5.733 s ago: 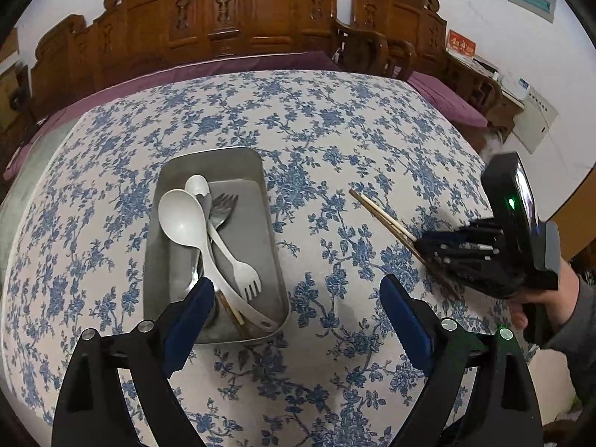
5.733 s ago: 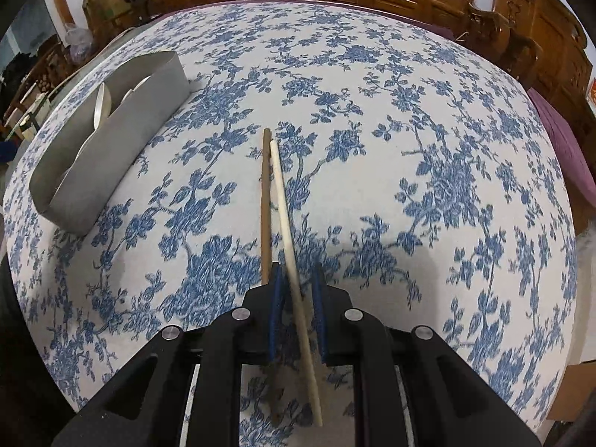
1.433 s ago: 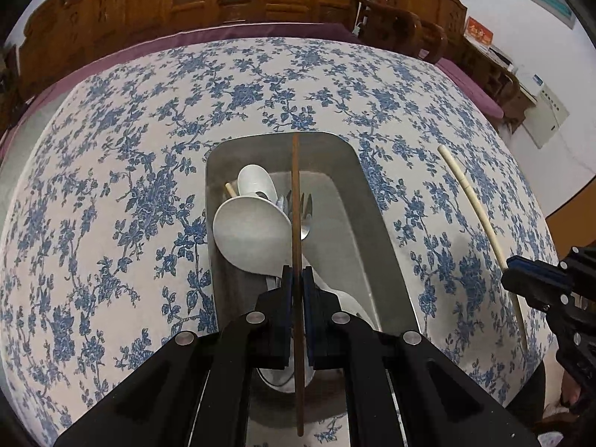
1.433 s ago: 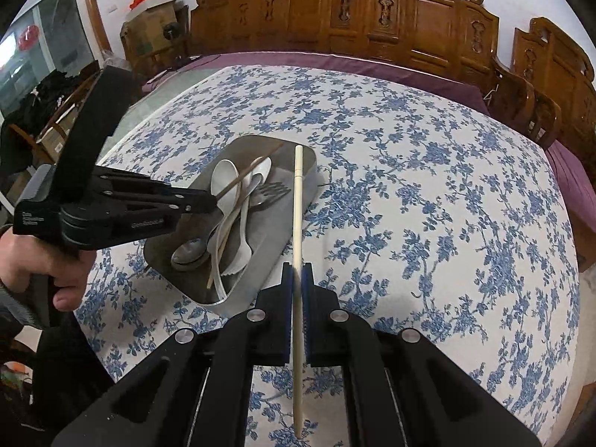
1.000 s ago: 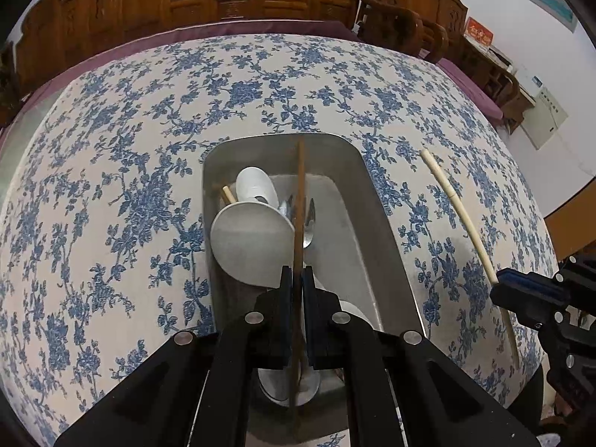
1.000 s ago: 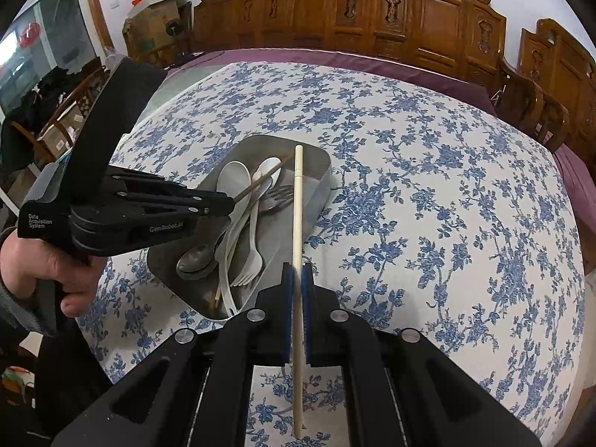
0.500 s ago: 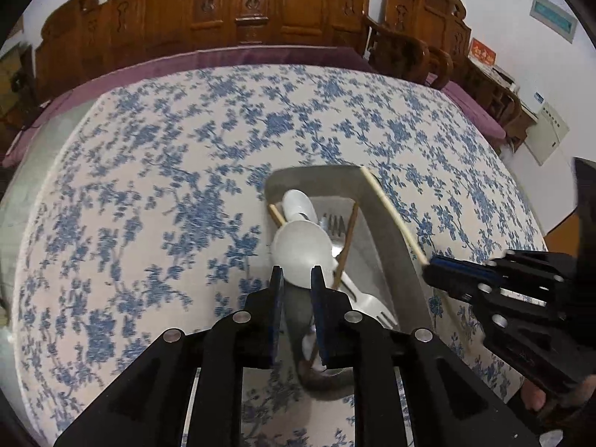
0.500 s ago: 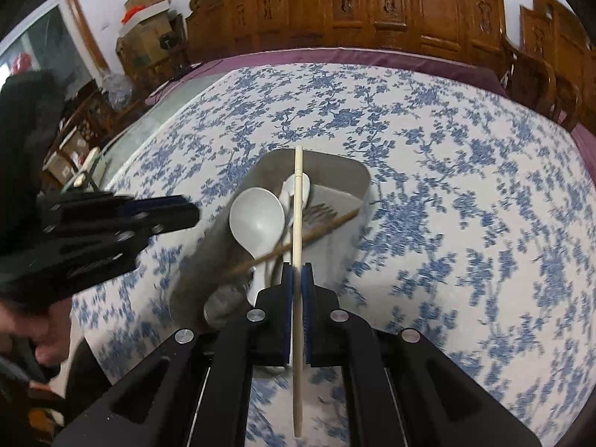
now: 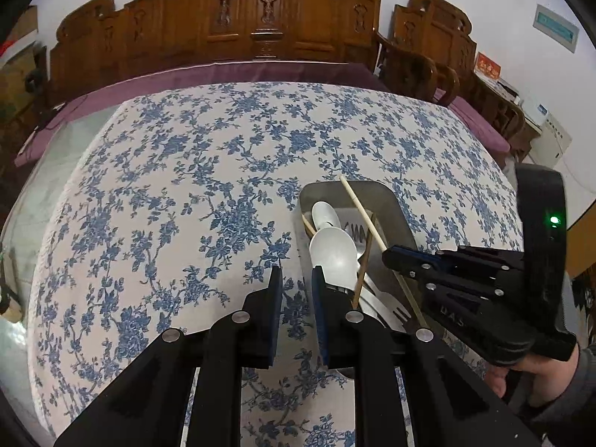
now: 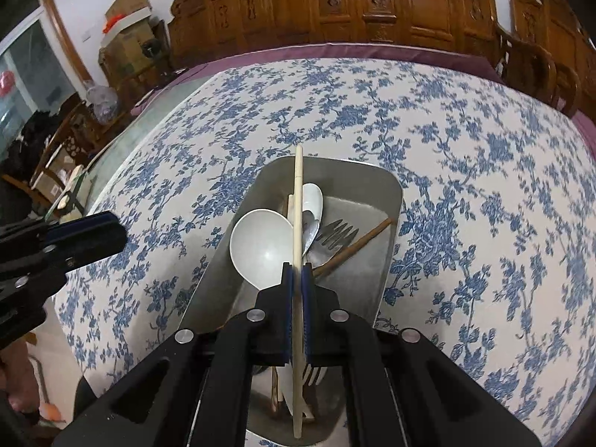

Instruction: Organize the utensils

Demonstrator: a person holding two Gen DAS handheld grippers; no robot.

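A grey metal tray [image 9: 395, 205] on the blue-flowered tablecloth holds a white spoon [image 9: 333, 251], a fork [image 9: 355, 229] and other utensils. A brown chopstick [image 10: 357, 246] lies slanted inside it, its tip on the right wall. My right gripper [image 10: 297, 272] hangs over the tray's near end [image 10: 395, 193], shut on a pale chopstick [image 10: 298, 201] that points along the tray. My left gripper [image 9: 296, 287] stands just left of the tray, its jaws slightly apart with nothing between them. It shows at the left edge of the right wrist view [image 10: 93, 238].
Carved wooden chairs [image 9: 260, 26] line the far side of the table, past a purple cloth edge [image 9: 260, 72]. Boxes and clutter [image 10: 123, 37] stand off the table's left. A hand [image 9: 521, 380] holds the right gripper at the table's right side.
The left gripper let go of the brown chopstick, which now rests in the tray, and drew back up and to the tray's left. The right gripper brought the pale chopstick over the tray.
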